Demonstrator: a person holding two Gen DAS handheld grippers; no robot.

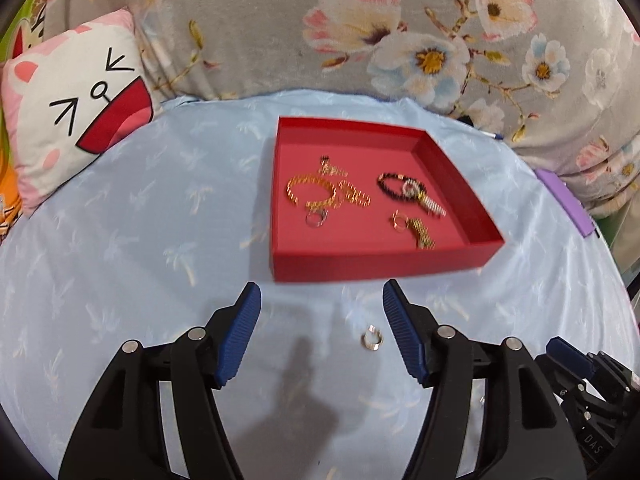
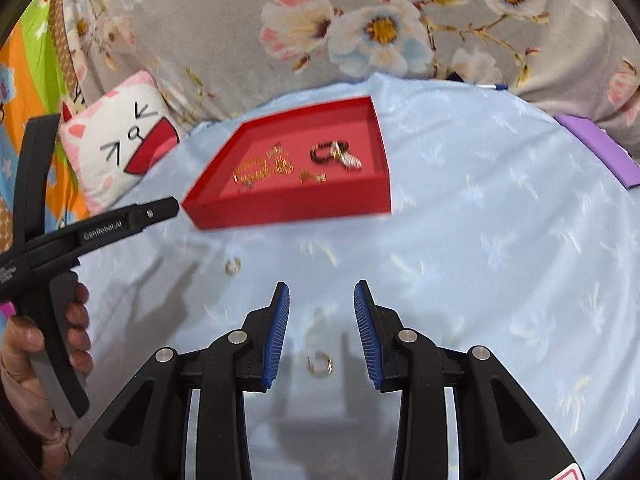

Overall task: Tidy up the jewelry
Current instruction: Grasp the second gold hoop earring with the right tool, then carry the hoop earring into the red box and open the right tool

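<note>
A red tray (image 1: 376,266) on the light blue cloth holds a gold bracelet (image 1: 314,190), a black bead bracelet (image 1: 394,184), a gold chain piece (image 1: 422,234) and small rings; it also shows in the right wrist view (image 2: 288,210). A silver ring (image 1: 371,339) lies on the cloth between my open left gripper's (image 1: 322,302) fingertips, near the right one; it shows in the right wrist view (image 2: 232,266) too. A gold ring (image 2: 319,363) lies on the cloth between the pads of my open right gripper (image 2: 321,294). Both grippers are empty.
A cat-face pillow (image 1: 72,120) lies at the left. A floral grey blanket (image 1: 360,28) runs along the back. A purple block (image 1: 566,204) sits at the cloth's right edge. The left gripper's body (image 2: 80,232) and the hand holding it show in the right view.
</note>
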